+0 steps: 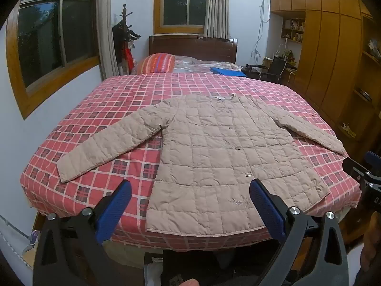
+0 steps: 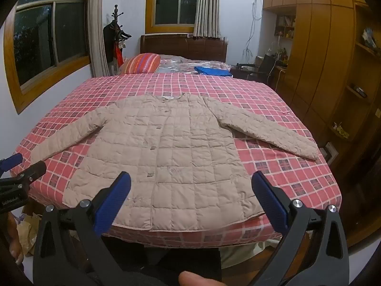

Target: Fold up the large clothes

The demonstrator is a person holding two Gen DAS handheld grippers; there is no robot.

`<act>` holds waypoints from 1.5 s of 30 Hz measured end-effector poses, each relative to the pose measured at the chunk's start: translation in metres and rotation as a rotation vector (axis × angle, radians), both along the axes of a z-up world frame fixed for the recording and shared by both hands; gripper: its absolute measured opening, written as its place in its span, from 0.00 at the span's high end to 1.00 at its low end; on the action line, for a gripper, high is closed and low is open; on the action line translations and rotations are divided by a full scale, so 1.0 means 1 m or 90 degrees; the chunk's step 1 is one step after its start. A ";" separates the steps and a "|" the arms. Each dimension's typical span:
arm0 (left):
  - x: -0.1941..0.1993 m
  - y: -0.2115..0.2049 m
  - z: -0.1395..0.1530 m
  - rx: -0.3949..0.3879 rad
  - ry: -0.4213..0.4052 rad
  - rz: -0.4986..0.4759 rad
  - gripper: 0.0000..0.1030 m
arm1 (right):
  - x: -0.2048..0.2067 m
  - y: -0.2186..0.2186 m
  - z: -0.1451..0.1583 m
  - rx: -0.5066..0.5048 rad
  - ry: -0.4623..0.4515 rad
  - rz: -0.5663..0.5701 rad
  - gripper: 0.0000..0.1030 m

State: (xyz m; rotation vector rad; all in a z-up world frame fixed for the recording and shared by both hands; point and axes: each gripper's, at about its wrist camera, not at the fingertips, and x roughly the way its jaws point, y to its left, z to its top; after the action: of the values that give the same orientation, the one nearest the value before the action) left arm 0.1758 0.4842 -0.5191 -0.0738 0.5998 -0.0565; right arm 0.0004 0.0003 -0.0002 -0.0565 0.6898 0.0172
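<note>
Left gripper (image 1: 190, 186): jaws spread wide, blue-padded fingers (image 1: 114, 212) angled forward and slightly downward, nothing between them. Right gripper (image 2: 190, 178): same condition, jaws wide apart, pads (image 2: 269, 202) bare. Both are held level, side by side (each visible at the edge of the other's view).

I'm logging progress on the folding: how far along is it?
Done: the beige quilted jacket lies flat, buttoned, sleeves spread on the checked bedspread. In hand: nothing; the left gripper and right gripper hover at the hem, jaws open. Left: every fold.
</note>
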 end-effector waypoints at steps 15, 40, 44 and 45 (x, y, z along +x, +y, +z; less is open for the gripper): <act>0.000 -0.001 0.000 -0.001 0.002 0.001 0.04 | 0.000 -0.001 0.000 0.006 -0.003 0.000 0.02; 0.001 0.003 0.000 -0.002 -0.002 0.006 0.04 | 0.003 -0.003 -0.002 0.005 -0.003 0.000 0.02; 0.002 0.004 0.000 -0.001 -0.002 0.006 0.04 | 0.003 -0.003 -0.002 0.006 -0.004 0.000 0.02; 0.002 0.004 0.000 -0.002 -0.002 0.006 0.04 | 0.004 -0.003 -0.003 0.006 -0.004 0.000 0.02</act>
State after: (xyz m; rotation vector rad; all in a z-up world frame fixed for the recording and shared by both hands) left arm 0.1778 0.4880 -0.5186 -0.0787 0.5957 -0.0487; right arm 0.0040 -0.0028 -0.0028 -0.0480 0.6833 0.0198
